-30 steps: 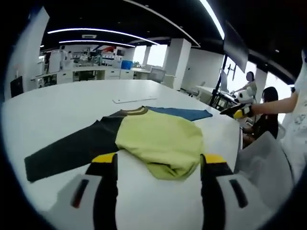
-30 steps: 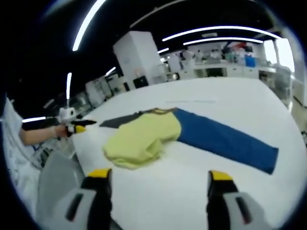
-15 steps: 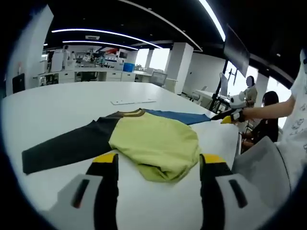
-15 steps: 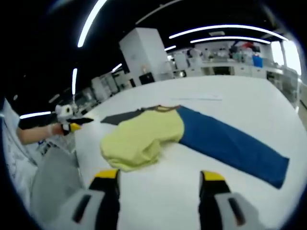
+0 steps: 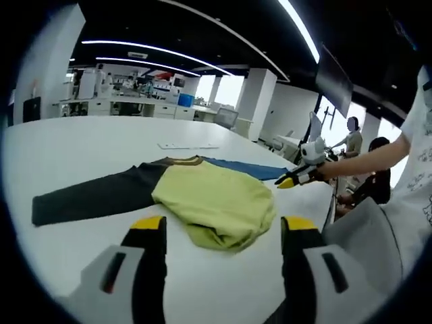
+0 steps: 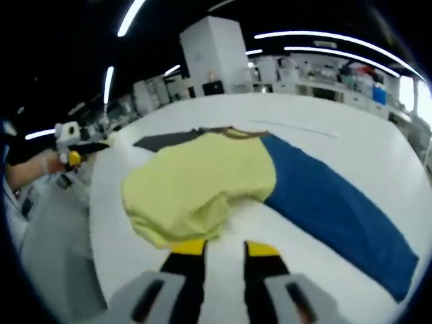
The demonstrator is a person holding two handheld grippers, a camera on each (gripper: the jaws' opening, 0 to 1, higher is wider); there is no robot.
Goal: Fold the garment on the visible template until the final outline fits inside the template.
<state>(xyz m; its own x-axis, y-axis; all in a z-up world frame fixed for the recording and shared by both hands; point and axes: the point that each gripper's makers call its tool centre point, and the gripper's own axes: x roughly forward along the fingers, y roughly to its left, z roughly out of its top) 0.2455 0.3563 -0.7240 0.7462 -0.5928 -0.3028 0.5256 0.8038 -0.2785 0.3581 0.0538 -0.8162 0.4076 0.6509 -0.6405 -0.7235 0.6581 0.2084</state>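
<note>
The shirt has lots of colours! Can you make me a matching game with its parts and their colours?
Things:
1. Folded body of the shirt
2. Sleeve stretched out near the right hand-held gripper
3. Sleeve stretched out near the left hand-held gripper
4. Table

Colours:
A. blue
B. white
C. yellow-green
D. dark grey

Pairs: 1-C, 2-A, 3-D, 4-B

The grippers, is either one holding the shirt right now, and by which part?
Neither holds it. The left gripper is open short of the yellow shirt. The right gripper, jaws narrowed with a gap between them, sits just before the bunched hem.
</note>
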